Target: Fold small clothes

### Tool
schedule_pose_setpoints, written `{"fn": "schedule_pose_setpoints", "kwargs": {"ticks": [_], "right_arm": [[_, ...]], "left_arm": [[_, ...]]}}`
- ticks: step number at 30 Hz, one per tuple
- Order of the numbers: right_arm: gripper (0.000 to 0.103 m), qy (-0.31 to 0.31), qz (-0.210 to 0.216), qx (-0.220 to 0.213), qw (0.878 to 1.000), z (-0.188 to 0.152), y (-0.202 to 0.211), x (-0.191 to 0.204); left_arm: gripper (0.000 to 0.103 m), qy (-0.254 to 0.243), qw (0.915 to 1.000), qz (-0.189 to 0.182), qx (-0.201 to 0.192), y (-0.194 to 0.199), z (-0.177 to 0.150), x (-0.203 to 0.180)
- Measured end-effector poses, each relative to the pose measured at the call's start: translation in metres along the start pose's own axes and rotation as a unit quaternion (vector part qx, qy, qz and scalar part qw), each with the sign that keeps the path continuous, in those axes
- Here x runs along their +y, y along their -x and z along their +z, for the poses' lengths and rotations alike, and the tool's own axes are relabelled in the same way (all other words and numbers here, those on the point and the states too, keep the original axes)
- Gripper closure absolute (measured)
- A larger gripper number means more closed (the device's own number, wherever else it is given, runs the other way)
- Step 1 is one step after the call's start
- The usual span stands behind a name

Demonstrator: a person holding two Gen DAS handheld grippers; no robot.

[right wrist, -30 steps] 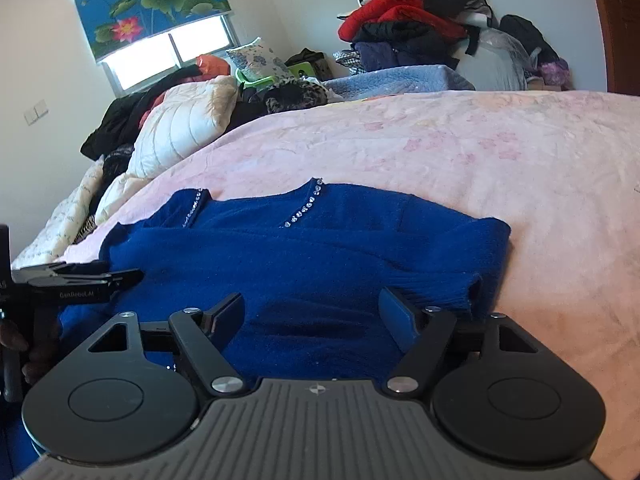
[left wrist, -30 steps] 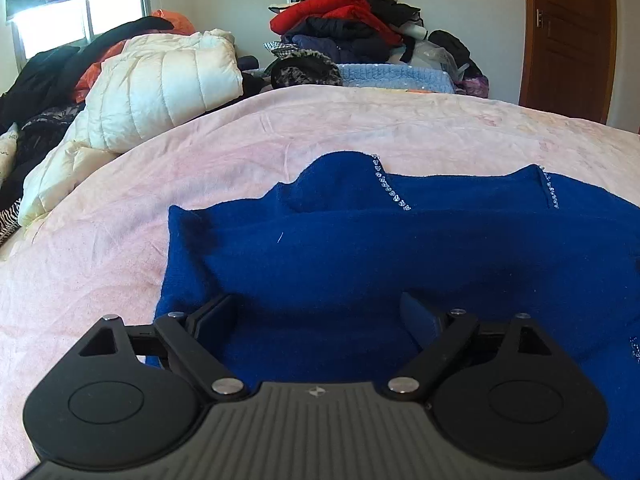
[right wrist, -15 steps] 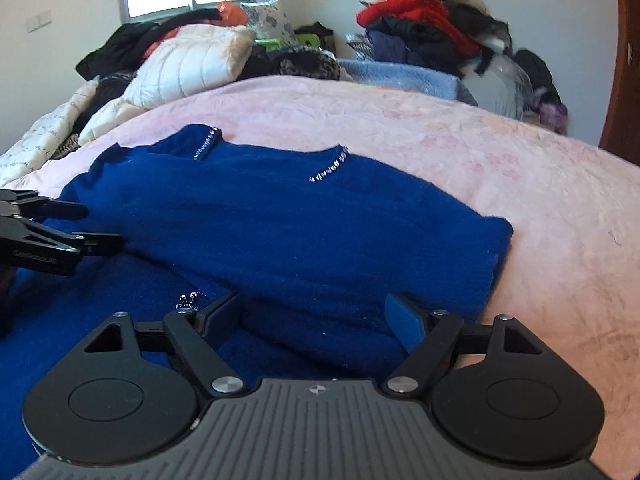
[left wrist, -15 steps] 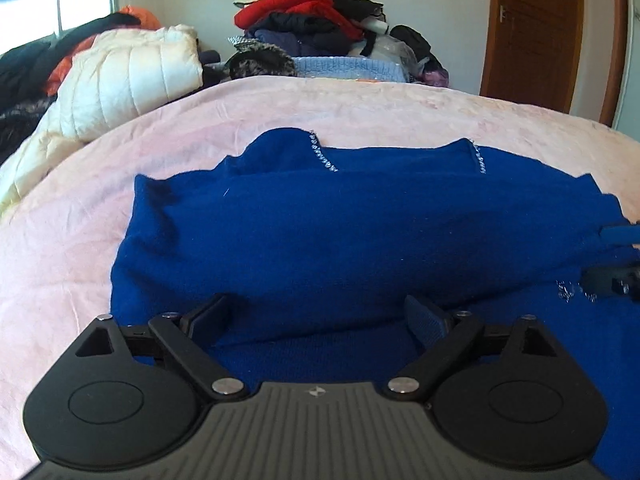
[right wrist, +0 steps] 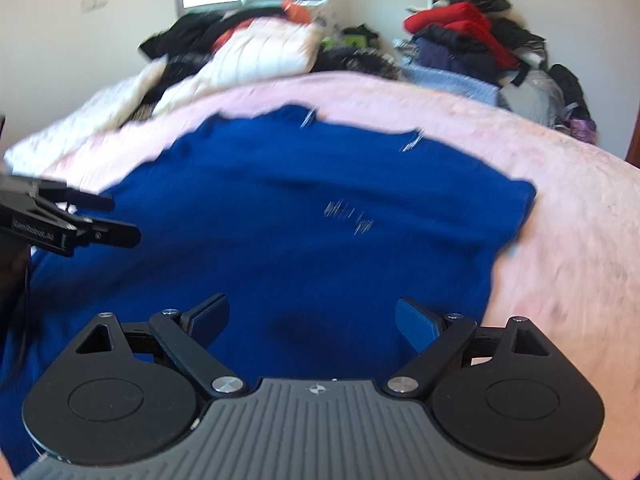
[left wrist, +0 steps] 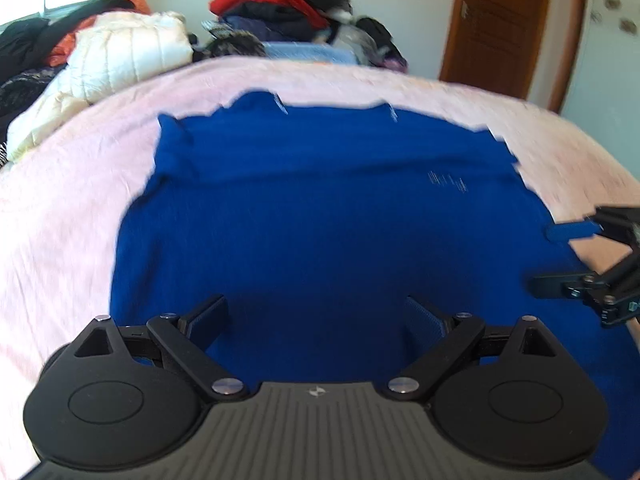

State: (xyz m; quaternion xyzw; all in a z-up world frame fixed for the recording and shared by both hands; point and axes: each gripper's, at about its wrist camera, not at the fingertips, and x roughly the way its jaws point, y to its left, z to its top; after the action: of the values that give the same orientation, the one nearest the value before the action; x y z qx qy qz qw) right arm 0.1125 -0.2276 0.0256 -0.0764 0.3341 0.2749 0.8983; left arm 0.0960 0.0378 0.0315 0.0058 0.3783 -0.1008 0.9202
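A blue sweater [left wrist: 328, 216] lies spread flat on the pink bed [left wrist: 60, 208], its sparkly neckline toward 12 o'clock. The left hand-held gripper [left wrist: 316, 320] hangs over the garment's near part, released, jaws wide apart with nothing between them. The right hand-held gripper [right wrist: 312, 322] is likewise released above the cloth, nothing in its jaws, and shows at 3 o'clock in the left wrist view. A white puffer jacket [left wrist: 128, 56] sits at 10 o'clock, a clothes pile [left wrist: 288, 8] at 12, a wooden door [left wrist: 504, 24] at 1. Both views are blurred
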Motion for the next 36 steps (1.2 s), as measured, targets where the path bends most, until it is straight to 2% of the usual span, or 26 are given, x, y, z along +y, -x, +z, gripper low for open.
{"fn": "schedule_pose_setpoints", "kwargs": {"ticks": [1, 2, 3, 5, 9, 12, 16, 19, 22, 28, 33, 36], "right_arm": [[0.009, 0.011, -0.003, 0.013, 1.0, -0.009, -0.001, 0.006], [0.008, 0.02, -0.013, 0.017, 1.0, -0.017, -0.002, 0.011], [0.008, 0.025, -0.021, 0.0, 0.999, -0.023, 0.003, 0.015], [0.009, 0.01, -0.027, 0.0, 1.0, -0.026, 0.011, 0.017], [0.009, -0.016, -0.015, -0.018, 1.0, -0.032, 0.041, 0.023], [0.008, -0.019, -0.008, -0.025, 0.999, -0.041, 0.061, 0.031], [0.006, -0.039, 0.003, -0.019, 0.999, -0.051, 0.075, 0.042], [0.006, -0.046, 0.0, 0.019, 0.999, -0.068, 0.07, 0.055], [0.003, -0.013, -0.035, 0.006, 0.999, -0.082, 0.076, 0.074], [0.004, -0.1, -0.026, -0.013, 0.995, -0.095, 0.112, 0.066], [0.003, -0.193, -0.023, 0.015, 0.981, -0.113, 0.133, 0.044], [0.003, -0.23, -0.016, 0.017, 0.973, -0.127, 0.144, 0.038]], "left_arm": [[0.008, -0.002, 0.9999, 0.005, 0.011, 0.001, -0.008, -0.001], [0.007, -0.016, 0.9997, 0.015, 0.004, 0.006, -0.018, -0.004], [0.007, -0.031, 0.9993, 0.021, 0.005, 0.011, -0.025, -0.006], [0.007, -0.035, 0.9991, 0.019, 0.014, 0.022, -0.031, -0.006], [0.007, -0.013, 0.9995, 0.01, 0.029, 0.044, -0.039, 0.007], [0.007, 0.025, 0.9984, 0.011, 0.049, 0.057, -0.044, 0.015], [0.007, 0.057, 0.9973, 0.011, 0.045, 0.069, -0.056, 0.014], [0.007, 0.031, 0.9982, 0.03, 0.042, 0.071, -0.07, 0.003], [0.007, 0.003, 0.9979, 0.052, 0.039, 0.077, -0.078, -0.006], [0.007, 0.025, 0.9976, 0.055, 0.034, 0.094, -0.088, -0.003], [0.007, 0.039, 0.9974, 0.05, 0.035, 0.108, -0.1, 0.001], [0.007, 0.05, 0.9968, 0.046, 0.042, 0.114, -0.113, 0.006]]}}
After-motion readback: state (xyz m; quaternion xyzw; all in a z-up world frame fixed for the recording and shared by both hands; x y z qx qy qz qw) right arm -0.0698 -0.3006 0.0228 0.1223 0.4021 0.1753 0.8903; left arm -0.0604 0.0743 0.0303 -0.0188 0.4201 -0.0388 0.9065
